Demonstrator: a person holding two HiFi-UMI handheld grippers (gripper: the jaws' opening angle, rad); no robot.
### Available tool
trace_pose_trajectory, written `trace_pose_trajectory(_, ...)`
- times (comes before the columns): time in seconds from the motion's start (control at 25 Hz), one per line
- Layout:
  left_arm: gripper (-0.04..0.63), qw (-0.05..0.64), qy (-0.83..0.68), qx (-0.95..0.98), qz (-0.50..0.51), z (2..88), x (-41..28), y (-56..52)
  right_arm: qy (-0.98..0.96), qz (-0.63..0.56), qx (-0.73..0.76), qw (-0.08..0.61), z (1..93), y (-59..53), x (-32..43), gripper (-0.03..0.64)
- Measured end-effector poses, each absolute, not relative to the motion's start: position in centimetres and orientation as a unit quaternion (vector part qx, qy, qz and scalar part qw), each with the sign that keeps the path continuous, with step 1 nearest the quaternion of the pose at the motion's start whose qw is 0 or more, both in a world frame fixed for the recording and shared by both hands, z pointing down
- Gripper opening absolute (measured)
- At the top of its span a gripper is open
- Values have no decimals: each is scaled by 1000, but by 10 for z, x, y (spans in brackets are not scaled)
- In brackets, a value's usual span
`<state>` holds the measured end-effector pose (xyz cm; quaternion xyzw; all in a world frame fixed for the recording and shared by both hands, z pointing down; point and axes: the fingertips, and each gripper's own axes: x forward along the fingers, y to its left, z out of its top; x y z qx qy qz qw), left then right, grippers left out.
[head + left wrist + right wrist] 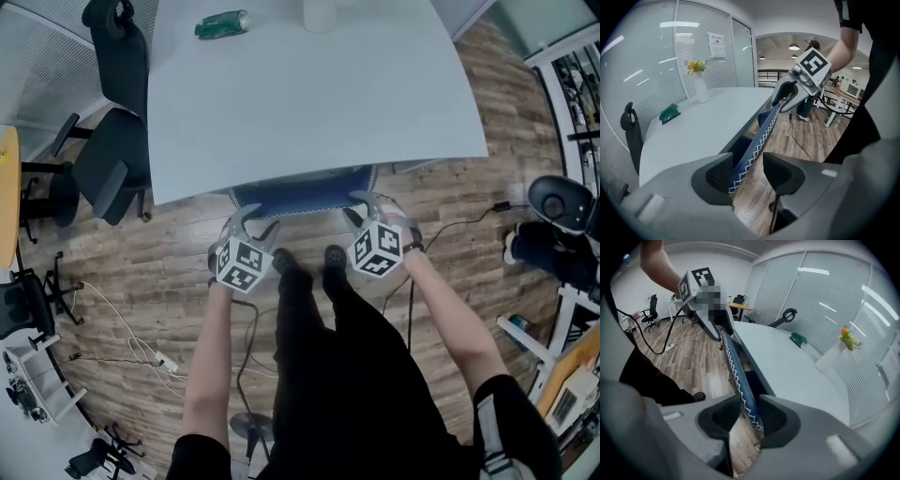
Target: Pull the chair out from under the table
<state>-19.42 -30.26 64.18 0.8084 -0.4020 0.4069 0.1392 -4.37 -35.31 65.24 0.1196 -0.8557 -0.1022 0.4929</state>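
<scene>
L gripper is wide: jaws well apart, straddling the top edge of the chair back near its left end. The blue edge lies against one pad w/ a clear gap to the other, so no squeeze yet. R gripper is narrow, set over the same edge near the right end. Its pads look to sit on both faces, which I'd judge to be a grip.

Table is the biggest thing: pale top, near edge running left-right just ahead of the person. The chair is tucked under it, seat & legs hidden, and only the blue back w/ white zigzag stitching shows at the near edge. The back faces the person and the seat points away under the table. Long axis of the visible part is the top edge, lying left-right, parallel to the table's near edge.

One gripper per end is prob. so the pull comes evenly & the chair doesn't swing. Both point steeply down, as the top edge is the only part within reach. The pull should go toward the person, across that axis, once L closes.

Smaller stuff, not involved: black office chair left of the table; vase & green packet on the far part of the top.
</scene>
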Motion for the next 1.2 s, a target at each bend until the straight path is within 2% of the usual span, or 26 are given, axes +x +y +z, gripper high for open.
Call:
trace_pose_trajectory(0.4,167,124,-405,807,411,651,-196,-309,-864,-86,104,486,659,-355,-46,133)
trace_pose_trajectory(1.2,160,153,-415,789,427,656,-181,-282,-850,-85,97,510,662,-334,-32,123)
